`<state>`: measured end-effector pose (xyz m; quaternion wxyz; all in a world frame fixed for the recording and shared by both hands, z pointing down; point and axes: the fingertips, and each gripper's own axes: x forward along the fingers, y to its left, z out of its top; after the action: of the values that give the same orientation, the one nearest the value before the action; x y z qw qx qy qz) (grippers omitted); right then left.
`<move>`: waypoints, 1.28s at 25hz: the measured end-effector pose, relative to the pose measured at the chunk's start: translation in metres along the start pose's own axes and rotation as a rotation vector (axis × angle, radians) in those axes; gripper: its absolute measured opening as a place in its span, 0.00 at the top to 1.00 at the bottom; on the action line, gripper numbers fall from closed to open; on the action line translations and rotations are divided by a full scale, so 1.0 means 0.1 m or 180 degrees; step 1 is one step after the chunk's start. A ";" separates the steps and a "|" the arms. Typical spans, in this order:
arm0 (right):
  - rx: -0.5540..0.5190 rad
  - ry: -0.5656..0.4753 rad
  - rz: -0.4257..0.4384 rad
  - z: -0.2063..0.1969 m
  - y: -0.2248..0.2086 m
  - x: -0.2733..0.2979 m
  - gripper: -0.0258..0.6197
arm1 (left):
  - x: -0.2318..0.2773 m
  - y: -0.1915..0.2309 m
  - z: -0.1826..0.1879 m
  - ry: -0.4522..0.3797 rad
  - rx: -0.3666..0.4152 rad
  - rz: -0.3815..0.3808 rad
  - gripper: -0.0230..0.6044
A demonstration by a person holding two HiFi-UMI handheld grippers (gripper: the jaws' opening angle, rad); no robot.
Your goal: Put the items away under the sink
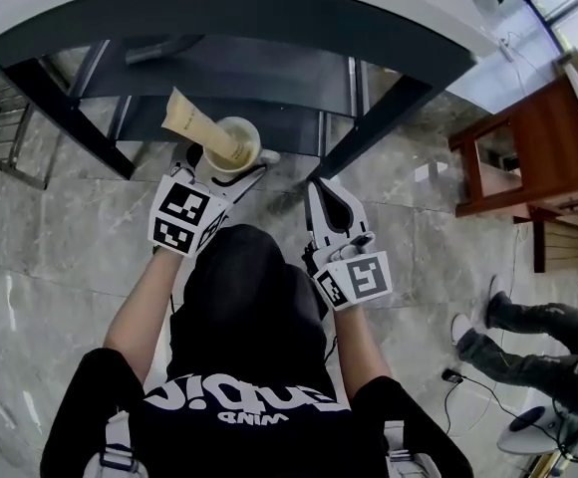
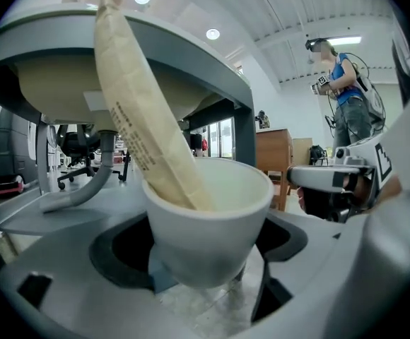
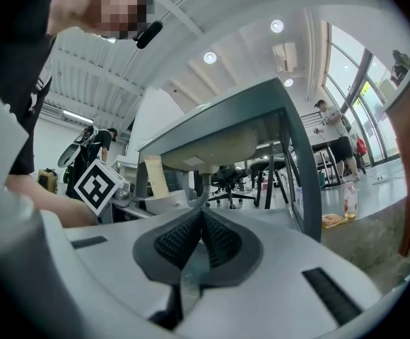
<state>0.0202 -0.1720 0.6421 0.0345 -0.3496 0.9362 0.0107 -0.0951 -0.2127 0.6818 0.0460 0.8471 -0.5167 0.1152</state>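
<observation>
White cup (image 2: 205, 217) was held clamped low between the jaws of the left gripper (image 2: 198, 277), just ahead of them and short of the dark shelf (image 1: 269, 73) under the sink (image 1: 269, 8). A tan packet (image 2: 145, 104) stood tilted in it, rising well above the rim. Right gripper (image 3: 196, 239), beside the left: jaws pressed together, nothing held.

Risk judged: the packet top could be caught on the sink's underside during insertion, tipping it out or levering the cup loose.

Jaw contact was hidden by the cup. Packet print was not legible. The shelf's far side was cut off.
</observation>
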 end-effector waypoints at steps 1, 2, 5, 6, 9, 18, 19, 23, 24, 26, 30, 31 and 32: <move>0.0020 0.0004 -0.0002 -0.01 -0.01 0.03 0.93 | 0.04 0.04 0.00 0.0006 0.0005 0.0013 0.25; 0.0031 0.0008 -0.0015 -0.02 -0.03 0.05 0.93 | 0.10 0.07 0.01 0.0006 0.0014 0.0015 0.25; 0.0034 0.0008 -0.0056 -0.02 -0.10 0.06 0.93 | 0.28 0.12 0.08 -0.0019 0.0044 0.0000 0.25; 0.0036 0.0009 -0.0058 -0.02 -0.10 0.07 0.93 | 0.32 0.15 0.10 -0.0023 0.0059 -0.0001 0.25; 0.0051 0.0041 -0.0055 -0.05 -0.12 0.10 0.93 | 0.45 0.20 0.13 -0.0008 0.0120 -0.0004 0.25; 0.0088 0.0110 -0.0076 -0.12 -0.21 0.17 0.93 | 0.82 0.43 0.16 0.0042 0.0129 0.0033 0.25; 0.0088 0.0106 -0.0080 -0.12 -0.23 0.17 0.93 | 0.86 0.46 0.18 0.0037 0.0125 0.0039 0.25; 0.0099 0.0076 -0.0083 -0.09 -0.27 0.19 0.93 | 1.00 0.59 0.23 0.0023 0.0098 0.0103 0.25; 0.0104 0.0070 -0.0087 -0.09 -0.27 0.19 0.93 | 1.03 0.61 0.24 0.0016 0.0095 0.0129 0.25; 0.0112 0.0064 -0.0098 -0.09 -0.27 0.19 0.93 | 1.08 0.66 0.23 -0.0001 0.0067 0.0185 0.25; 0.0123 0.0072 -0.0093 -0.11 -0.24 0.20 0.93 | 1.15 0.75 0.23 -0.0042 -0.0035 0.0323 0.25; 0.0124 0.0075 -0.0088 -0.12 -0.23 0.20 0.93 | 1.17 0.77 0.23 -0.0048 -0.0037 0.0349 0.25; 0.0123 0.0077 -0.0086 -0.12 -0.23 0.19 0.93 | 1.20 0.78 0.23 -0.0053 -0.0036 0.0371 0.25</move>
<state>0.0197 -0.2023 0.6531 0.0301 -0.3616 0.9318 -0.0121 -0.1077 -0.3570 0.6854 0.0396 0.8163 -0.5661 0.1077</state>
